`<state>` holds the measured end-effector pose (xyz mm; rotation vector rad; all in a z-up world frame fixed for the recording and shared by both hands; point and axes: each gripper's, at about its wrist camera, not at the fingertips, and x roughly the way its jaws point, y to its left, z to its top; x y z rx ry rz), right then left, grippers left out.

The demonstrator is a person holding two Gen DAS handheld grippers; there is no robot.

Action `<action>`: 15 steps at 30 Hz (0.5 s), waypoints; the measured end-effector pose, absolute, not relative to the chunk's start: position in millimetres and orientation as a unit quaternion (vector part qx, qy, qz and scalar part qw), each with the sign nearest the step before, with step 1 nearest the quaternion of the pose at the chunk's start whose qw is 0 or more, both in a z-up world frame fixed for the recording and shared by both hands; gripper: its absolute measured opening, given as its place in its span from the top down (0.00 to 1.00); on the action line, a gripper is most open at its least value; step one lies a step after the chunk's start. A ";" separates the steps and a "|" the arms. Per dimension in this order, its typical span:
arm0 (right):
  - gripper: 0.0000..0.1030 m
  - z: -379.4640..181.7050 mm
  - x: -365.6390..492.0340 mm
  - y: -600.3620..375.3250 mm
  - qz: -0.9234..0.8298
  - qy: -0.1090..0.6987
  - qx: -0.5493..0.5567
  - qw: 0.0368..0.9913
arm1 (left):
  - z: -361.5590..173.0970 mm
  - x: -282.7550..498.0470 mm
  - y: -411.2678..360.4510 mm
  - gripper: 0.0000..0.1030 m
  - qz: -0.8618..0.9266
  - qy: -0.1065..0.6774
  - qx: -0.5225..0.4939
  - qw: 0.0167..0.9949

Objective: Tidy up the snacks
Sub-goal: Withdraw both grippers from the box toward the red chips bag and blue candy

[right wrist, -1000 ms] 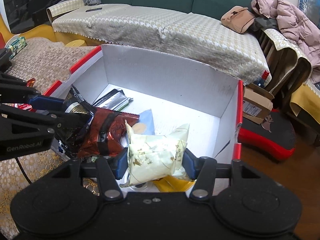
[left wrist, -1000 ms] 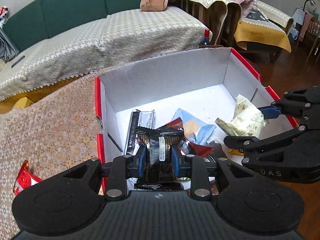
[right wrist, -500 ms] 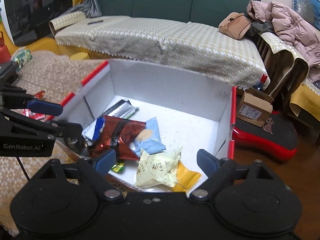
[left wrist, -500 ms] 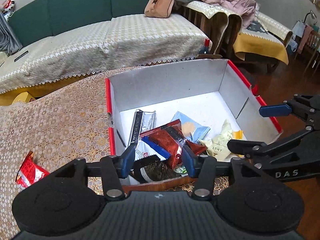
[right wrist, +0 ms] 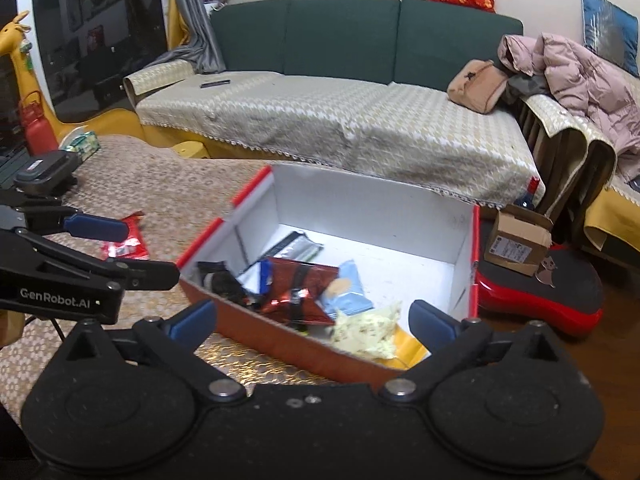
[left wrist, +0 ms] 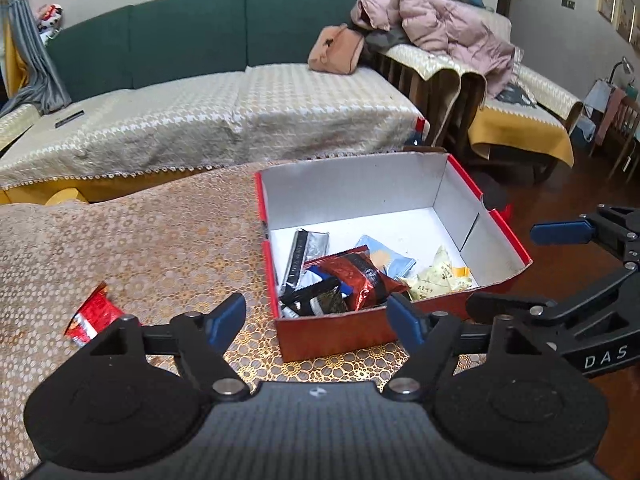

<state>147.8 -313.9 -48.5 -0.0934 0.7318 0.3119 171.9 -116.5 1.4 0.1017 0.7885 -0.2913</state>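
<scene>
Red cardboard forms the outside of the box [left wrist: 336, 332], white inside, standing on a patterned tablecloth [left wrist: 132, 248] with a green sofa [left wrist: 200, 32] beyond. Its near wall hides the lower edge of the snack pile in both views, so the packets nearest that wall are only partly legible: a dark packet [left wrist: 320, 302] at the near left corner is cut off by the rim. Clearly readable are a red packet [left wrist: 356, 276], a silver bar [left wrist: 306, 250], a blue packet [left wrist: 386, 258] and a pale yellow packet [left wrist: 434, 278] toward the right. A further red snack packet [left wrist: 94, 314] lies on the cloth left of the box, its near end hidden behind the left gripper [left wrist: 316, 316]. That gripper's jaws are opening, nothing between them; the pile sits beyond and between the fingertips. The right gripper [right wrist: 312, 320] is likewise opening and empty, the box's near wall and the pale packet lying beyond its gap.
</scene>
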 end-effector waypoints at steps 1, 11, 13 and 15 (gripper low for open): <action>0.01 -46.6 143.8 -310.2 0.155 0.354 -0.047 0.921 | 2.9 167.3 -113.0 0.23 -0.138 0.378 0.049 0.914; 0.01 -35.5 118.6 -267.9 0.186 0.340 -0.046 0.921 | 3.6 132.9 -65.0 0.14 -0.093 0.348 0.041 0.932; 0.00 -32.9 117.7 -259.7 0.195 0.336 -0.047 0.920 | -0.2 129.8 -50.1 0.14 -0.083 0.348 0.029 0.933; 0.00 -32.1 117.8 -251.1 0.204 0.335 -0.052 0.918 | -5.7 127.4 -35.4 0.14 -0.066 0.347 0.024 0.935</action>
